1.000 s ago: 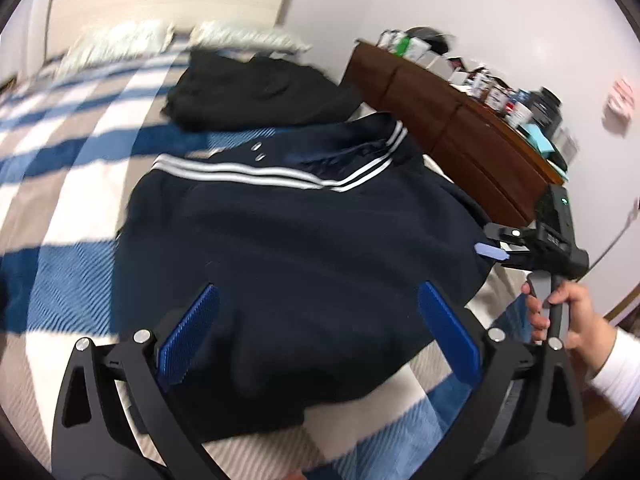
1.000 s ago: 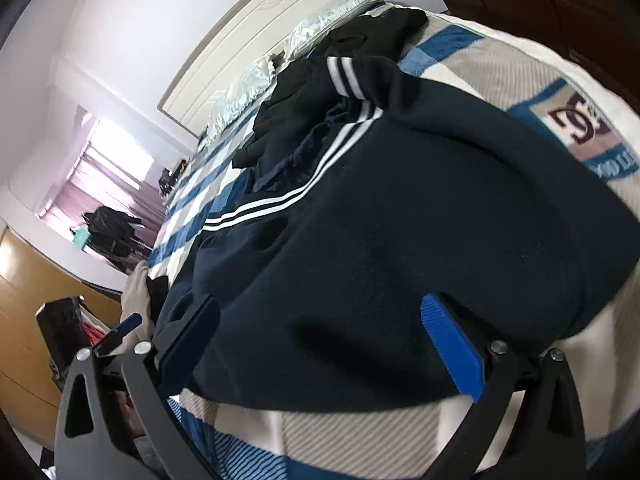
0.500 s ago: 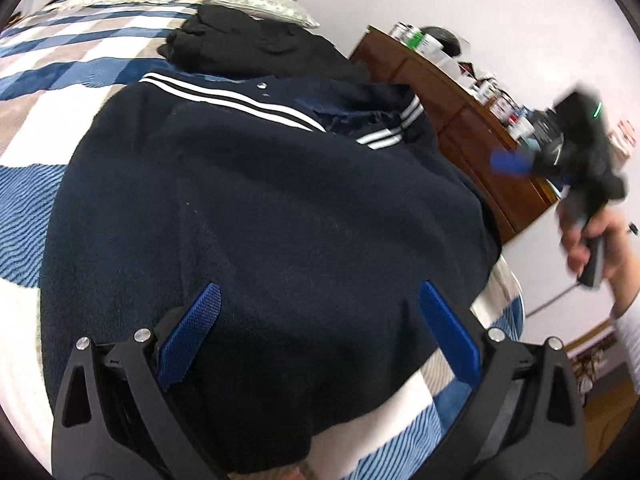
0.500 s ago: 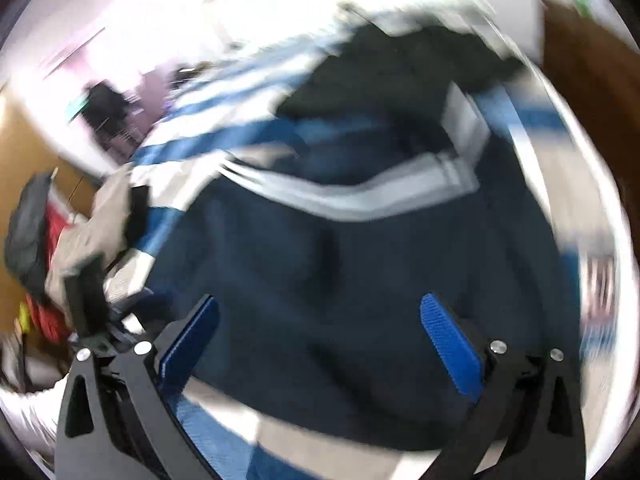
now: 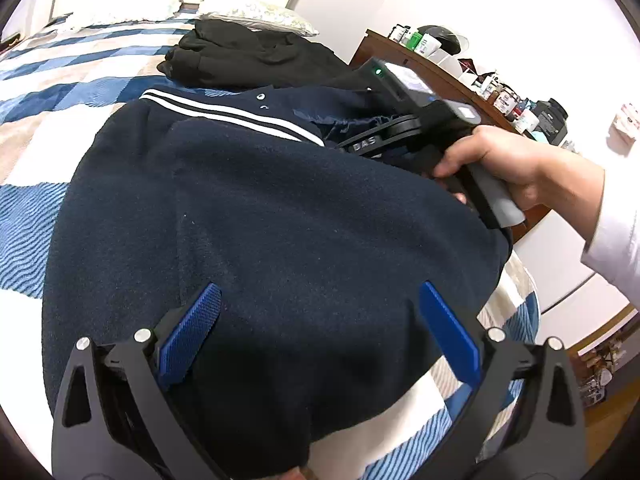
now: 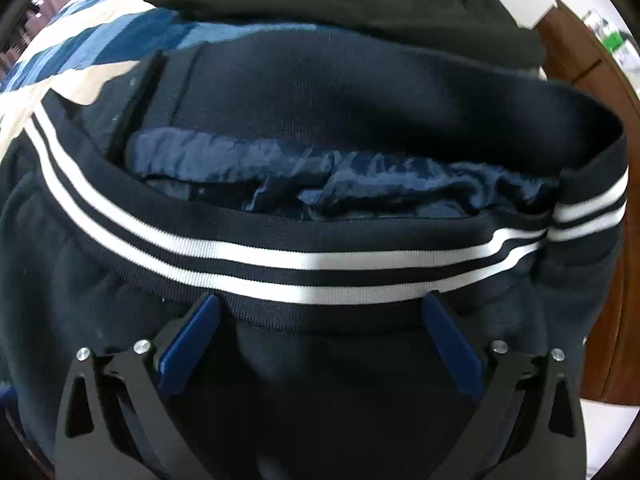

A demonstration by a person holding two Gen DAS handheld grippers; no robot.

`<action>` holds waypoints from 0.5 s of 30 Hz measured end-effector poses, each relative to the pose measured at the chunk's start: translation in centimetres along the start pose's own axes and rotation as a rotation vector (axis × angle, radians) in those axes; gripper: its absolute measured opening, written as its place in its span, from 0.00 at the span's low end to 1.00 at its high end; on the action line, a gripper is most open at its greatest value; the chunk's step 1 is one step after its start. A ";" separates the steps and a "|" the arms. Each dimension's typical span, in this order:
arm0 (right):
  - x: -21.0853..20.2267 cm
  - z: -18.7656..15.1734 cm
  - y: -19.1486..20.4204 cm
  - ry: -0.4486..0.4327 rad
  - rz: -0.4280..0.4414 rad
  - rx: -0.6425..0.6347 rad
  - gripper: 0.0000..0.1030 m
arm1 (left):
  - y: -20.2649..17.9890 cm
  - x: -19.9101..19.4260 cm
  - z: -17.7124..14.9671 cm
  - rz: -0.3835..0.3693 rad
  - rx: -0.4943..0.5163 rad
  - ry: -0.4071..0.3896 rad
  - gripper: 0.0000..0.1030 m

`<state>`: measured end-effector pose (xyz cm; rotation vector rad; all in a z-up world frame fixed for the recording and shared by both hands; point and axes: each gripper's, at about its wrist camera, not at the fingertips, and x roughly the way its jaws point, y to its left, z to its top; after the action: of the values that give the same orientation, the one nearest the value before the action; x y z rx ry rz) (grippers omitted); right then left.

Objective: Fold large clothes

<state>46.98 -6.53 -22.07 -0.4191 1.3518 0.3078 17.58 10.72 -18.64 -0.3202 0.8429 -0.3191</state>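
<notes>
A navy jacket (image 5: 256, 216) with a white-striped ribbed band (image 6: 280, 264) lies folded on the bed. My left gripper (image 5: 320, 332) hovers open over its near edge, holding nothing. My right gripper (image 6: 320, 340) is open too, low over the striped band, where the shiny blue lining (image 6: 320, 180) shows in the opening. In the left wrist view a hand (image 5: 508, 160) holds the right gripper's body above the jacket's far right side; its fingertips are hidden there.
A black garment (image 5: 248, 56) lies folded behind the jacket, near the pillows (image 5: 256, 20). The blue, white and beige striped bedspread (image 5: 48, 96) stretches left. A brown dresser (image 5: 404, 60) with bottles and jars stands along the bed's right side.
The right gripper has swung from the jacket's right side, up and over to the striped band. The left gripper moved closer over the jacket's near edge. Both stayed open.
</notes>
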 end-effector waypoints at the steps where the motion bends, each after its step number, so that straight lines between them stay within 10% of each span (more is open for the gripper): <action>1: 0.3 0.0 -0.1 0.006 0.010 0.011 0.95 | -0.1 0.0 0.1 0.002 -0.003 -0.001 0.94; 6: 0.7 -0.3 -1.3 0.004 0.085 0.054 0.88 | 0.1 -0.1 0.6 -0.014 -0.032 -0.009 0.94; 8: -0.4 -0.5 -1.8 -0.038 0.094 0.070 0.58 | 0.3 -0.1 0.7 -0.020 -0.042 -0.011 0.94; 9: -1.4 -0.4 -2.3 -0.067 0.093 0.100 0.15 | 0.3 -0.1 0.8 -0.023 -0.045 -0.013 0.94; 15: -2.6 -1.9 -4.3 -0.103 0.154 0.143 0.13 | 0.0 0.0 0.6 -0.024 -0.032 -0.019 0.94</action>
<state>46.77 -11.13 -19.34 -0.1781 1.2986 0.3528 18.08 10.76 -18.26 -0.3630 0.8271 -0.3242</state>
